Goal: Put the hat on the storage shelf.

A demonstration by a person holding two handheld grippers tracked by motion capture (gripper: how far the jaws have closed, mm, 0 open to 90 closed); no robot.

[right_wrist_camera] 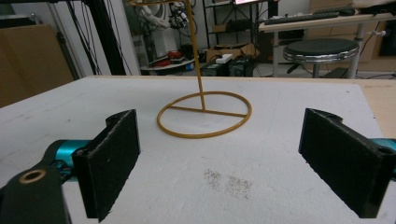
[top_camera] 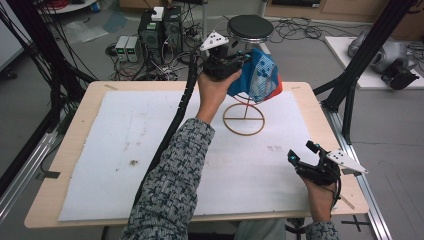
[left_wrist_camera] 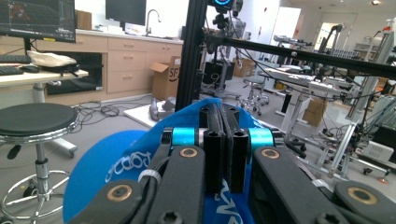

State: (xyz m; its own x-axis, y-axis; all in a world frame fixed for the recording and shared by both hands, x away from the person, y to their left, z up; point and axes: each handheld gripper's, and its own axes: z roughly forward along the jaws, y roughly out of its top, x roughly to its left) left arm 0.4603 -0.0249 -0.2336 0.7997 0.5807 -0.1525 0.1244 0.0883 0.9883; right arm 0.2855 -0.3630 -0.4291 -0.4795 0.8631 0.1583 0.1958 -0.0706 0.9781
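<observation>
High view: left gripper (top_camera: 239,59) fingers clamped on a soft, light blue cap (top_camera: 259,75) above the gold stand (top_camera: 244,118); right gripper (top_camera: 302,157) fingers apart.

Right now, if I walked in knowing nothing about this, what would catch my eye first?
Probably the blue cap, pinched in the left tongs above the far side of the table, over a thin gold wire stand with a ring base. Then the right tongs, open and empty near the table's right edge.
</observation>
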